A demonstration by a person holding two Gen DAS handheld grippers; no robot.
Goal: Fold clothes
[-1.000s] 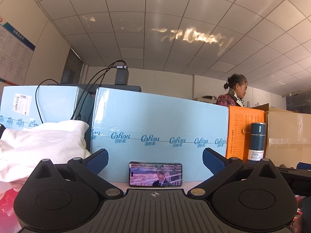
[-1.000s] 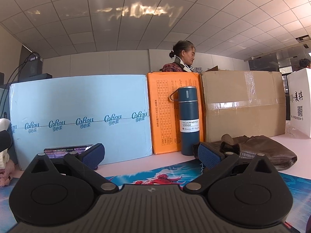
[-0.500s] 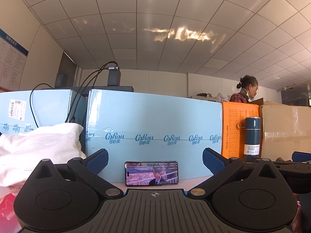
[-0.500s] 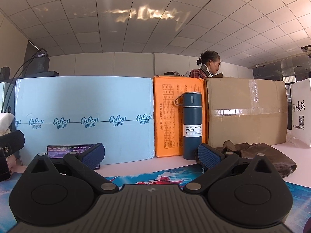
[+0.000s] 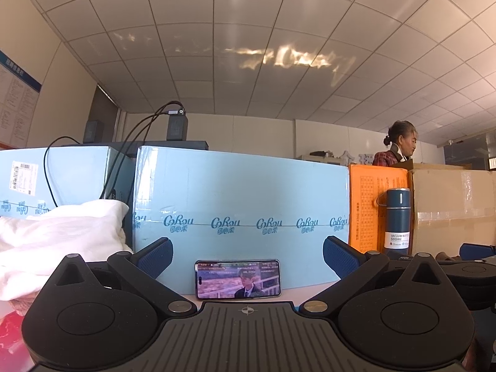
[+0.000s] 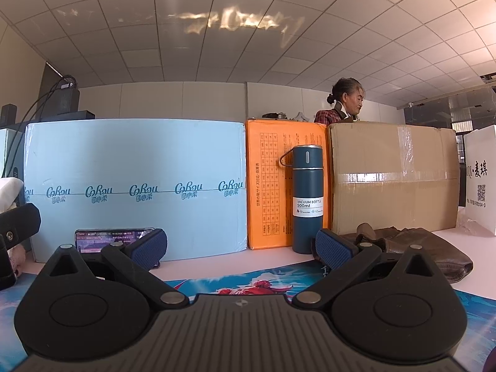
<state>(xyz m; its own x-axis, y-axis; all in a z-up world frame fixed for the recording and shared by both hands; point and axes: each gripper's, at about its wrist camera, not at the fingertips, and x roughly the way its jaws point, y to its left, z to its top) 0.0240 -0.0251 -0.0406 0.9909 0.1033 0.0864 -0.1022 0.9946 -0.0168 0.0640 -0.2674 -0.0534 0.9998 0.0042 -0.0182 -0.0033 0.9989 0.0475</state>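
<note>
A heap of white clothing lies at the left of the table in the left wrist view, with a pinkish fabric edge under it. My left gripper is open, its blue-padded fingers spread wide, nothing between them; the heap sits just left of it. My right gripper is also open and empty, held level above a printed mat. A brown garment lies crumpled right of its right finger. The left gripper's body shows at the left edge of the right wrist view.
Light blue cartons, an orange box and a taped cardboard box wall off the back of the table. A blue vacuum bottle and a phone playing video stand before them. A person stands behind the boxes.
Both views have shifted slightly as the grippers swing and tilt. The person behind the boxes has walked to the right. Both grippers stay open and empty.
</note>
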